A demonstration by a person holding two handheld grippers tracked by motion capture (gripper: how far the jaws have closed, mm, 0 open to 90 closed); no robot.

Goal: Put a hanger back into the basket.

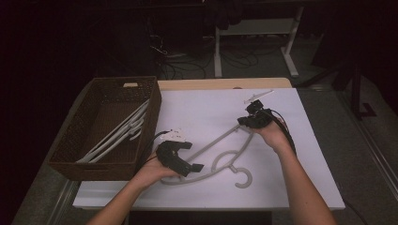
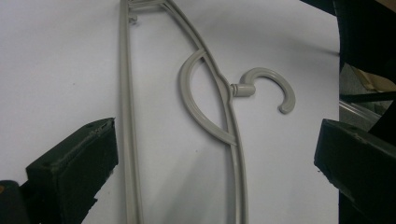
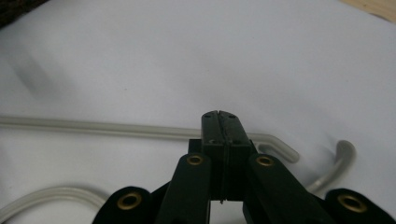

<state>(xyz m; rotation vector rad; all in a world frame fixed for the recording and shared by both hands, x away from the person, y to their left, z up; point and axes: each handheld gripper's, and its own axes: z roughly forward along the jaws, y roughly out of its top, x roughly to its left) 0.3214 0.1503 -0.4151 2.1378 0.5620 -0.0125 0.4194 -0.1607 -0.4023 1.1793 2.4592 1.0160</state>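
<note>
A grey plastic hanger [image 1: 220, 145] lies flat on the white table top [image 1: 197, 108], its hook [image 1: 244, 178] toward the near edge. My left gripper [image 1: 191, 157] hovers over the hanger's left end, jaws wide open. In the left gripper view the hanger [image 2: 128, 116] and its hook [image 2: 275, 81] lie between the open jaws of that gripper [image 2: 217, 156], untouched. My right gripper [image 1: 245, 122] is at the hanger's far right end with its jaws shut. In the right gripper view the closed tips [image 3: 219, 122] stand over the hanger's thin bar [image 3: 93, 126]; nothing shows between the pads.
A brown wicker basket [image 1: 94, 164] stands at the table's left and holds several pale hangers [image 1: 117, 133]. A small white piece [image 1: 258, 96] lies near the back edge. Cables and white desk legs [image 1: 218, 51] show on the dark floor beyond.
</note>
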